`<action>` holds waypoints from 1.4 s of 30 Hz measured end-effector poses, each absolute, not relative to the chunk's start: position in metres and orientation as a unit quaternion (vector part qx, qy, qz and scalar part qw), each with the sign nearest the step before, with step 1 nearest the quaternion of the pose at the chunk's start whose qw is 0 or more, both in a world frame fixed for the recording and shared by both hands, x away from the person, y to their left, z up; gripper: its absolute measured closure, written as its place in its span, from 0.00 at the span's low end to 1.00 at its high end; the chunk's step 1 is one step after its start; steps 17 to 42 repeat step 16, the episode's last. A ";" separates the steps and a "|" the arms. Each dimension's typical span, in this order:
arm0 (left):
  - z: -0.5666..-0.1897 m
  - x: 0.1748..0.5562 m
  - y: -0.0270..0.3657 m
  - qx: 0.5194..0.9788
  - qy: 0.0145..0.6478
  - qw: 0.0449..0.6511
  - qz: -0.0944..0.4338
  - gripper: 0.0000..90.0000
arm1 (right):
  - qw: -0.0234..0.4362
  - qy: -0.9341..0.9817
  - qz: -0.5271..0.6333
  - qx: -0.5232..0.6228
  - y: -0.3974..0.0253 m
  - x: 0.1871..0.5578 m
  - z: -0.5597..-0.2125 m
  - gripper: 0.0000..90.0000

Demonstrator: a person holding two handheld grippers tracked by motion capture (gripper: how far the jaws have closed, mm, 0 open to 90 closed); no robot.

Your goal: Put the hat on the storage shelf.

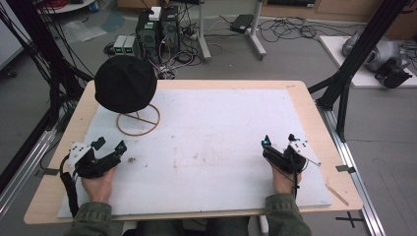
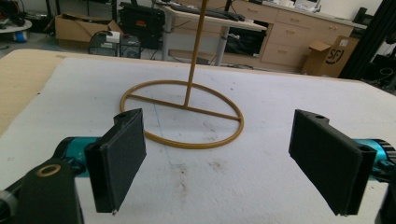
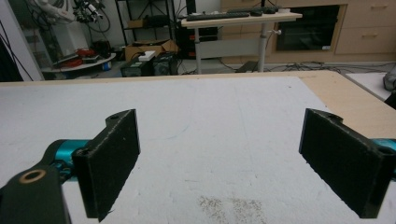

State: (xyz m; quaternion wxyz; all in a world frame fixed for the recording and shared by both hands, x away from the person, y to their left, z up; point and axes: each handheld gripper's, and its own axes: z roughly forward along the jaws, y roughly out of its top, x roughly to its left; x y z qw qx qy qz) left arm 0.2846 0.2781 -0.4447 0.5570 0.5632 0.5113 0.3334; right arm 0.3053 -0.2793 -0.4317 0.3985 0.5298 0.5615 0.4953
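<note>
My left gripper [image 1: 109, 147] sits near the table's left edge, resting on the white mat [image 1: 221, 123] w/ my left hand [image 1: 98, 184] behind it. Jaws spread wide, nothing btwn them. In the left gripper view [image 2: 219, 163] the pads [image 2: 119, 154] stand well apart, bare stained mat in the gap.

Just ahead of that gripper, toward the far left corner: a gold wire stand [image 1: 138, 120] w/ a ring base flat on the mat & a thin upright post. A black hat [image 1: 125, 83] sits on top of the post. In the left gripper view the ring base [image 2: 182, 114] lies straight ahead of the jaws, apart from them, post rising out of the top of the frame.

Middle of the mat: faint brown smudges, no objects.

My right gripper [image 1: 278, 145] is near the right edge, also low on the mat, right hand [image 1: 282, 179] behind it. Jaws spread wide & empty. In the right gripper view [image 3: 222, 168] bare mat runs ahead to the wooden table [image 3: 355, 102] edge; dark speckles on the mat close btwn the jaws.
</note>
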 end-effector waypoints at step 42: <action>-0.445 0.286 0.279 0.561 0.515 0.559 0.329 0.21 | 0.399 0.565 0.491 0.529 -0.279 0.305 -0.432 0.13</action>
